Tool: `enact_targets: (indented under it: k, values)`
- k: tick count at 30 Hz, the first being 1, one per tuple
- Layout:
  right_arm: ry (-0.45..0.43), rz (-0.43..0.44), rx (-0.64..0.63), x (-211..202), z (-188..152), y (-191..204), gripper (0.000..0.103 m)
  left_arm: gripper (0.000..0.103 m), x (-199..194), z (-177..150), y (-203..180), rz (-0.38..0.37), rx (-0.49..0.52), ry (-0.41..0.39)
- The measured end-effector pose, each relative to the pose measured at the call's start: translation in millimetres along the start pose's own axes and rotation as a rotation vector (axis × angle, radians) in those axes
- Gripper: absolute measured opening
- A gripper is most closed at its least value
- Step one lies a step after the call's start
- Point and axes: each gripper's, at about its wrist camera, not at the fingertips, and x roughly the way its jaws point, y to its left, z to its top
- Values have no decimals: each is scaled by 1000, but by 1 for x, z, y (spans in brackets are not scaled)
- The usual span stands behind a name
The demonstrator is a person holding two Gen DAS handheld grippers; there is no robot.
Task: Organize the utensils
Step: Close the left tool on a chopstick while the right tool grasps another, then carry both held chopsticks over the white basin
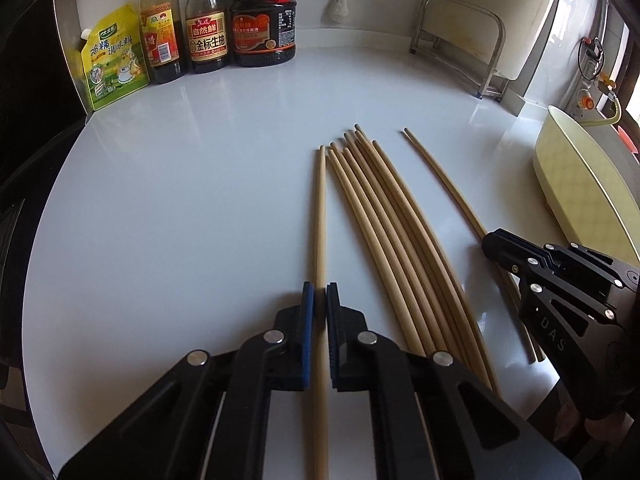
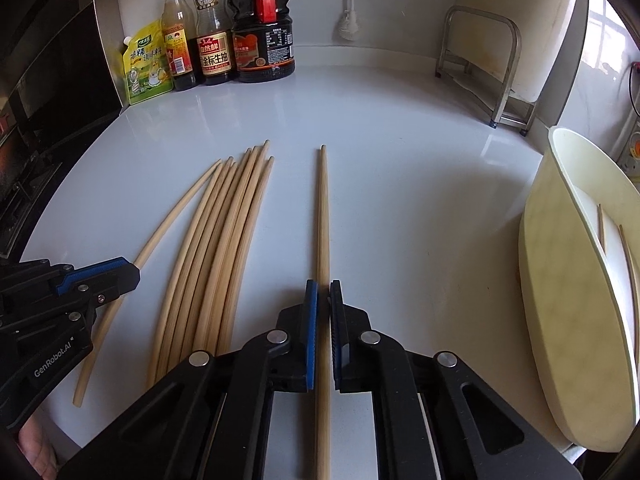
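Left tongs (image 1: pixel 320 300): blue pads drawn in to a narrow slot, one chopstick (image 1: pixel 320 216) running lengthwise between them. Pads look to be pressing its sides, so I read this as a grip. Stick points straight ahead, tip toward the bottles.

Right tongs (image 2: pixel 323 300): same picture, pads nearly closed on a second single chopstick (image 2: pixel 323 216), also pointing ahead along the table (image 2: pixel 380 152).

Whether either stick is lifted or resting on the table: cannot tell. Near ends of both run under the tong bodies and out of frame.

Loose bundle of chopsticks (image 2: pixel 224 248) lies on the table between the two tongs, tips fanned forward, close to both held sticks without touching them.

Both tools are held low and roughly level, side by side and parallel. Bit of the person's hand (image 2: pixel 36 448) at lower left of the right view, mostly cut off.

Pale yellow tub (image 2: pixel 560 288) at the right table edge, two thin sticks visible inside, partly hidden by its rim. Sauce bottles (image 1: pixel 208 32) and a yellow seasoning pouch (image 1: pixel 114 60) at the back left; metal rack (image 1: pixel 460 40) at the back right.
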Motion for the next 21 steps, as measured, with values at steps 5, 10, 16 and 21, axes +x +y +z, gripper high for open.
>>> enact_targets:
  k: [5, 10, 16, 21]
  values:
    - [-16, 13, 28, -10, -1, -3, 6, 7, -5, 0, 3, -4, -5, -4]
    - [-42, 29, 45, -24, 2, -3, 6, 7, -13, 3, 8, -6, -9, -18]
    - [-83, 46, 53, -44, 6, 0, 6, 7, -27, 7, 11, -9, -14, -46]
    - [-116, 50, 65, -62, 8, -2, 6, 7, -39, 13, 8, -23, -14, -67]
